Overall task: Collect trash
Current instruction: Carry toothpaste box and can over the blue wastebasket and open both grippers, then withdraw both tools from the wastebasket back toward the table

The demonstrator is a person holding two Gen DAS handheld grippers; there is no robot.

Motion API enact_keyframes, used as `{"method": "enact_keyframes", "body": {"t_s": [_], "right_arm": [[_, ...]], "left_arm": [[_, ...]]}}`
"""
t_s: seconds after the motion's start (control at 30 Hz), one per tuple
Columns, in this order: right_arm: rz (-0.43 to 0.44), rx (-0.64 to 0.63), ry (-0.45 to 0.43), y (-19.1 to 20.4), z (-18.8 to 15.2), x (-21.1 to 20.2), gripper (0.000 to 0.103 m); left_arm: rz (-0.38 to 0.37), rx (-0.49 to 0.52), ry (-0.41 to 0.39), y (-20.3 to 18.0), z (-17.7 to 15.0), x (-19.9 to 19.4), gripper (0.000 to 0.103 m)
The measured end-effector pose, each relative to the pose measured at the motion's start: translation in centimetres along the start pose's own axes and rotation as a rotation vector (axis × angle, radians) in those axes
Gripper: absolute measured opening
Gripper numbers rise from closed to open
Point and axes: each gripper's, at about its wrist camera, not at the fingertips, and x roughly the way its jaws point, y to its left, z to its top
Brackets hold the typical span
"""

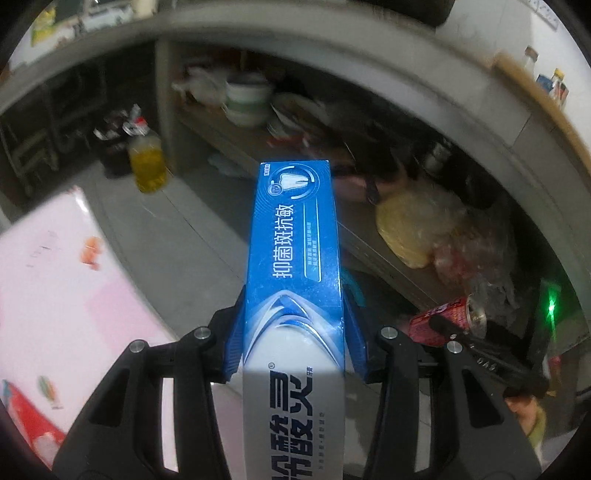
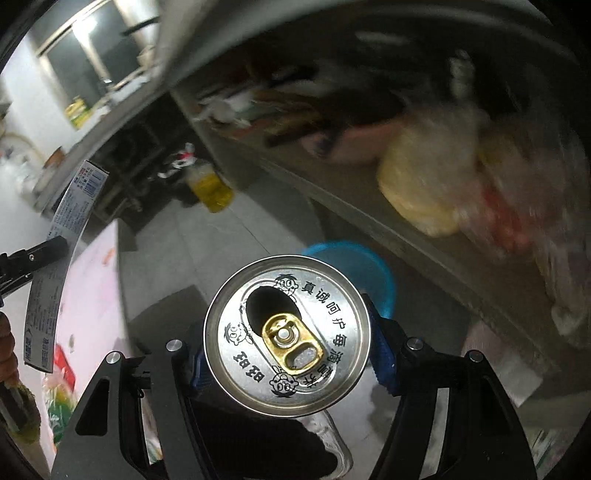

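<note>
Blue bin point(image 2: 354, 266) beyond held can point(image 2: 286, 336)

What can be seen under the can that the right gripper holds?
A blue round basin on the grey floor shows past the can. The can covers most of it, so its contents stay hidden.

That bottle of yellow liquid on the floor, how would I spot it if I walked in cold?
Find the long grey counter, then the tiled floor beneath its open underside. The oil bottle stands there beside a dark bin. It is the only clear container filled with yellow liquid, topped by a red-and-white cap.
</note>
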Motion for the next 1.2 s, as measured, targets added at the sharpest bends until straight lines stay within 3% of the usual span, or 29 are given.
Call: {"method": "enact_keyframes", "body": {"t_s": [0.33,0.47,0.5,0.53,0.57,0.6,0.73,0.93,1.2], "right_arm": [[-0.024,0.113,0.087,-4.8,-1.8,4.7,0.066],[-0.029,0.145,0.103,-6.2,-2.2,5.5,0.066],[-0.029,0.149,0.105,-6.3,-2.2,5.5,0.066],[-0.029,0.153,0.106,-6.5,-2.3,5.6,0.066],[-0.030,0.157,0.108,-6.7,-2.3,5.7,0.066],[-0.030,0.161,0.111,-6.9,-2.4,5.8,0.066],[-0.035,0.168,0.117,-7.5,-2.6,6.2,0.066],[-0.042,0.170,0.142,-7.9,-2.8,7.9,0.066],[-0.073,0.095,0.162,-6.4,-1.1,12.1,0.066]], "left_arm": [[-0.071,-0.123,0.265,-1.7,0.8,13.3,0.044],[-0.058,-0.198,0.348,-1.8,1.3,18.2,0.046],[-0.044,-0.210,0.356,-2.0,1.4,19.4,0.049],[-0.022,-0.227,0.360,-2.0,1.5,21.0,0.065],[-0.001,-0.243,0.347,-1.8,1.4,21.8,0.072],[0.022,-0.256,0.336,-1.6,1.2,22.3,0.072],[0.034,-0.269,0.352,-1.3,0.5,22.6,0.072],[0.068,-0.236,0.304,-0.3,1.1,19.1,0.072],[0.069,-0.192,0.192,2.0,0.9,10.0,0.073]]}}
